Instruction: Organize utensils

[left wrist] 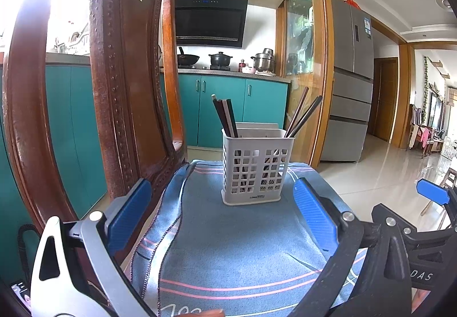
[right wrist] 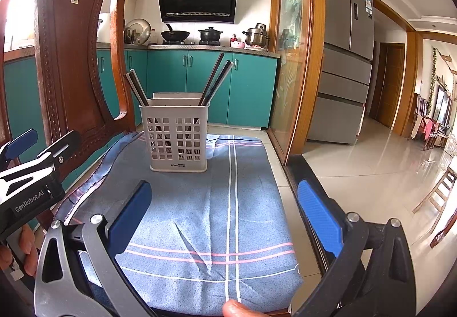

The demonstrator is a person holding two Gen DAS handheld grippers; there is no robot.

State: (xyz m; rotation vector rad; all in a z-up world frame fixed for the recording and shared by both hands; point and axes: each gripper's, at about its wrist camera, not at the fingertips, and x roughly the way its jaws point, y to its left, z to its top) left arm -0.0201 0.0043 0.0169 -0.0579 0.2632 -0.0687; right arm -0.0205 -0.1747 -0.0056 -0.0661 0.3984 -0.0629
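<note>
Standing upright on the blue striped cloth (left wrist: 242, 245), the white slotted utensil holder (left wrist: 257, 171) sits a little above the middle of the left wrist frame, and left of centre in the right wrist frame. Dark chopsticks (left wrist: 225, 117) lean out of its left corner, and another pair (left wrist: 302, 114) leans out of its right corner toward the upper right. Through the slots, more utensil ends seem to show low inside, though they are too small to name.

The left hand-held gripper (left wrist: 225, 220) hangs in the lower part of its frame with its blue pads spread wide and nothing between them, well short of the holder. The right hand-held gripper (right wrist: 225, 220) is likewise wide apart and empty over the cloth. A carved wooden chair back (right wrist: 77, 40) rises at the left of both frames, just beside the cloth. A fingertip (right wrist: 240, 308) shows at the bottom edge of the right wrist frame.
</note>
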